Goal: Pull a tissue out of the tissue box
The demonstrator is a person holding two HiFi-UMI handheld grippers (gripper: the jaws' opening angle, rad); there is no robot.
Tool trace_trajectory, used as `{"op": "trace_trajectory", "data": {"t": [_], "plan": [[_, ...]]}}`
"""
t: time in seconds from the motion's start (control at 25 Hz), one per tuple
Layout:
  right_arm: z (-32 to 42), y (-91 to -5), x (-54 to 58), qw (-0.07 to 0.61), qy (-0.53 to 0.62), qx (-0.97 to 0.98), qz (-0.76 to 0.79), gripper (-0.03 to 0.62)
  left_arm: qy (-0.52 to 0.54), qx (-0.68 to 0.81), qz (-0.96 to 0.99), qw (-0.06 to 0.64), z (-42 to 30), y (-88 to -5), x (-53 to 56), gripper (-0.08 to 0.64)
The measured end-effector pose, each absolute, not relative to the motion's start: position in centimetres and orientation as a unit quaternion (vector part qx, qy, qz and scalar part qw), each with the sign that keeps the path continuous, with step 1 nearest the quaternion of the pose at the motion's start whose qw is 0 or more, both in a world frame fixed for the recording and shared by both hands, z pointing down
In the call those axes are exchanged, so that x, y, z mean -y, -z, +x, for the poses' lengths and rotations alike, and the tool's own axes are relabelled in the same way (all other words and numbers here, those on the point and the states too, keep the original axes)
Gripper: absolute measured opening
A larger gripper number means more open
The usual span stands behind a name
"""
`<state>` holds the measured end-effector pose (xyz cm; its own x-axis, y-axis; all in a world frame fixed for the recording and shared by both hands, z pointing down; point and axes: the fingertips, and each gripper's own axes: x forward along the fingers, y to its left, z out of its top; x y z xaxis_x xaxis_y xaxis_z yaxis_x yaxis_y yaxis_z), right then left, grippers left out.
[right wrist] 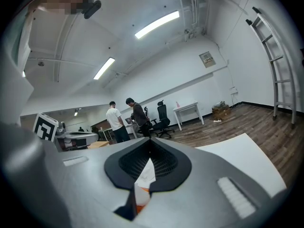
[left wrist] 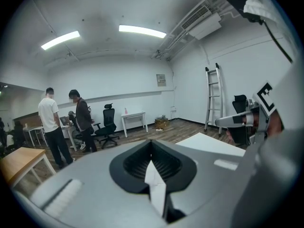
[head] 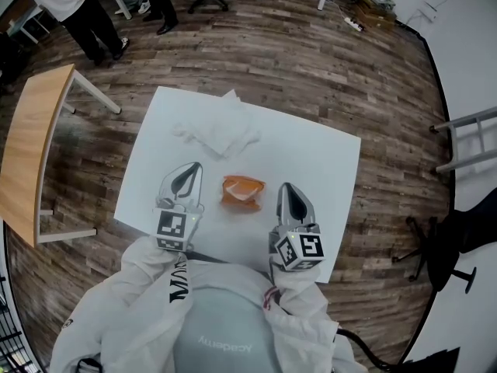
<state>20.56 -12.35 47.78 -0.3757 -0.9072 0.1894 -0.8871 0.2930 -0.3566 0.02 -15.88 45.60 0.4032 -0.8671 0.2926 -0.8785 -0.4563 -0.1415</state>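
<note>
Hoodie point(head: 213, 317) lettering sits upside down (illegible); left claw point(head: 190, 169) and right claw point(head: 286, 189) are both closed, empty; orange tissue box point(head: 242, 192) lies between them on white counter point(head: 330, 169); loose tissues point(head: 221, 130) beyond.

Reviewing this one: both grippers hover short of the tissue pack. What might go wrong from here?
The left gripper and right gripper both have shut jaws; unopened, they would only shove the orange tissue pack. The pack looks light and nothing pins it, so a pull may lift it whole.
</note>
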Motion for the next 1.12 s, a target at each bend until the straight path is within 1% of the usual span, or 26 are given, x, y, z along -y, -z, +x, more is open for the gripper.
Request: {"op": "trace_trajectory", "data": {"t": [0.48, 0.84, 1.12], "plan": [[19.1, -47.3, 12.5, 0.010, 0.199, -0.791, -0.578, 0.002, -0.149, 0.504, 0.850, 0.030, -1.2, -46.1, 16.9, 0.000], [17.4, -46.9, 12.9, -0.016, 0.189, -0.789, -0.584, 0.002, -0.137, 0.491, 0.860, 0.042, -2.5, -46.5, 18.1, 0.000], [17.4, -47.0, 12.5, -0.035, 0.187, -0.790, -0.582, 0.003, -0.132, 0.485, 0.863, 0.049, -2.0, -46.8, 18.0, 0.000]]}}
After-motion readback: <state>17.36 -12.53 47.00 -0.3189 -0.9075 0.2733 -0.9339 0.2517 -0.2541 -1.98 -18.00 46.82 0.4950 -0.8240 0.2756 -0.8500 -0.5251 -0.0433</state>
